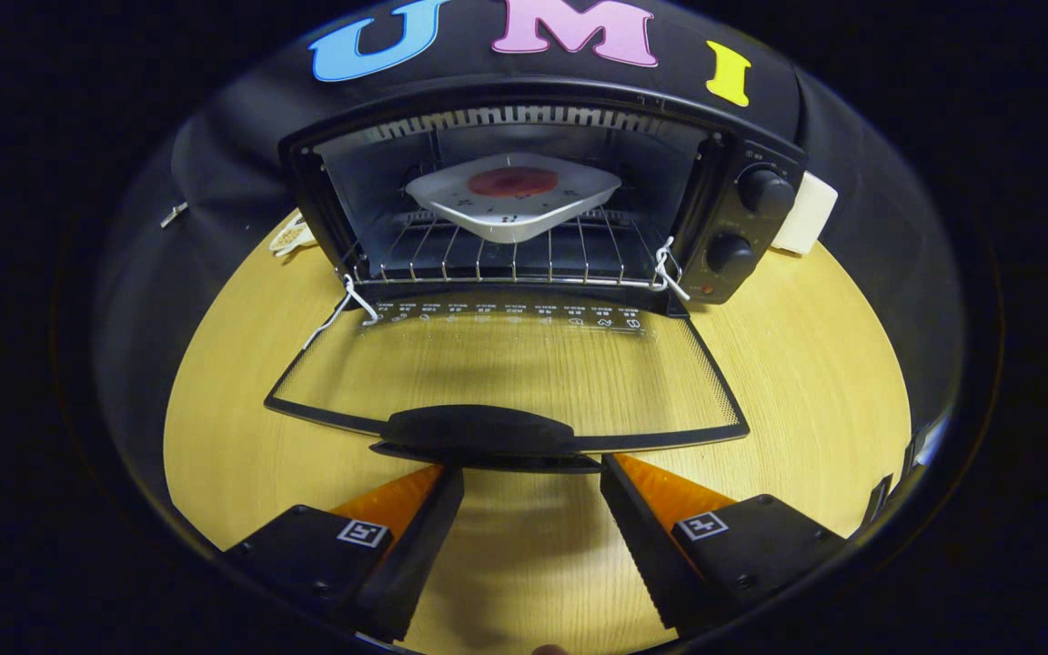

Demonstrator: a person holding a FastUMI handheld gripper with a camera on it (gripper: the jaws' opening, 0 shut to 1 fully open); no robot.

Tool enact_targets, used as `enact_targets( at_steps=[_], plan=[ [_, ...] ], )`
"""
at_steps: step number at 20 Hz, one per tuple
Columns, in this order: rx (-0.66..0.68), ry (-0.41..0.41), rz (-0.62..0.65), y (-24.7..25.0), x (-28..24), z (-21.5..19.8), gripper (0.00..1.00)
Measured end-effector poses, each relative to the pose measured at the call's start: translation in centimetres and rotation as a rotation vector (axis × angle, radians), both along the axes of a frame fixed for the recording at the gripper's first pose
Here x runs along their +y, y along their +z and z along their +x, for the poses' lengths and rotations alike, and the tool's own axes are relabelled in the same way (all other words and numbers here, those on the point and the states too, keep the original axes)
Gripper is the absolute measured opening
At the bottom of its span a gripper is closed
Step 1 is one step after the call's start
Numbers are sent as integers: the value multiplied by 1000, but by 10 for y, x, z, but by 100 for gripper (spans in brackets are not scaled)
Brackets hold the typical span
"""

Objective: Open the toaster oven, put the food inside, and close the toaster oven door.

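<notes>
We see the black two-finger gripper point(531, 478), fingers apart and empty, just below the lowered glass door's black handle point(478, 432), whose long axis crosses them.

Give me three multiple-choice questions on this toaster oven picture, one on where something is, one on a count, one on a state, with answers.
1. Where is the white plate of food?
A. on the wire rack inside the oven
B. on the table
C. on the glass door

2. How many knobs are on the oven's panel?
A. one
B. two
C. four

3. How is the oven door?
A. shut
B. half raised
C. fully down, open

Answers: 1 A, the plate rests on the rack. 2 B, two knobs, one above the other. 3 C, the door lies flat, its handle just ahead of the open hand-held gripper.
</notes>
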State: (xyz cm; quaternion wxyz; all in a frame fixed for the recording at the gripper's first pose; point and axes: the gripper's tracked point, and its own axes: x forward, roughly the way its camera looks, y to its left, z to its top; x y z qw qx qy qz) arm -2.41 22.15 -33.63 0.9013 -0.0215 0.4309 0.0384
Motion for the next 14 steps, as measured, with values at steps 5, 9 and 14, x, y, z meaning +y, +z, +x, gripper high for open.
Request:
enact_targets(
  at_steps=[5,9,14],
  plan=[
    [-55,-15,89,28,5,-1,99],
    [-159,-68,170,66,6,15,99],
    [-345,-67,177,140,-13,35,99]
  ],
)
